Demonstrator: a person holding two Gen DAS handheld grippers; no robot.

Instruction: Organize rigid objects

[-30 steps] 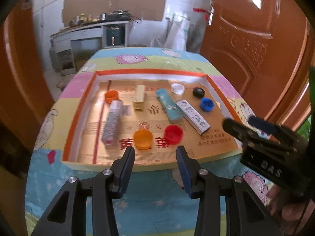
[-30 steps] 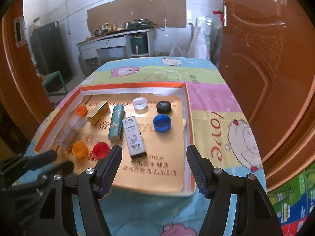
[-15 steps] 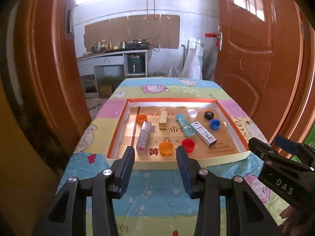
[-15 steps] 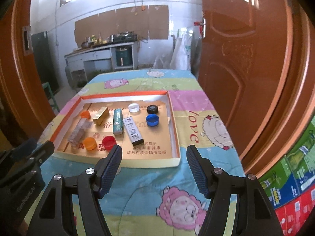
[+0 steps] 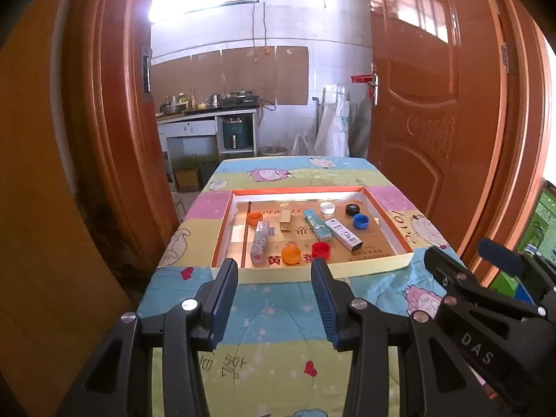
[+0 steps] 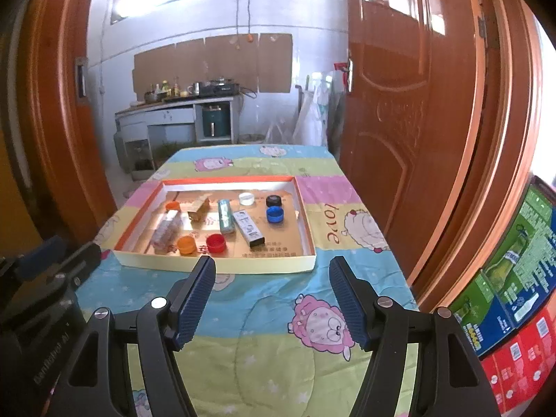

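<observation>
The left gripper (image 5: 274,279) hangs with its fingers spread apart and nothing between them. The right gripper (image 6: 272,278) stands wider still, also empty. Beyond both sets of fingertips, well apart from them, a shallow tray (image 6: 215,264) lies on the patterned tablecloth (image 6: 264,316). Inside it are small boxes (image 6: 248,227) and bottle caps, with an orange cap (image 5: 291,254) and a red cap (image 5: 321,249) nearest the fingers.
</observation>
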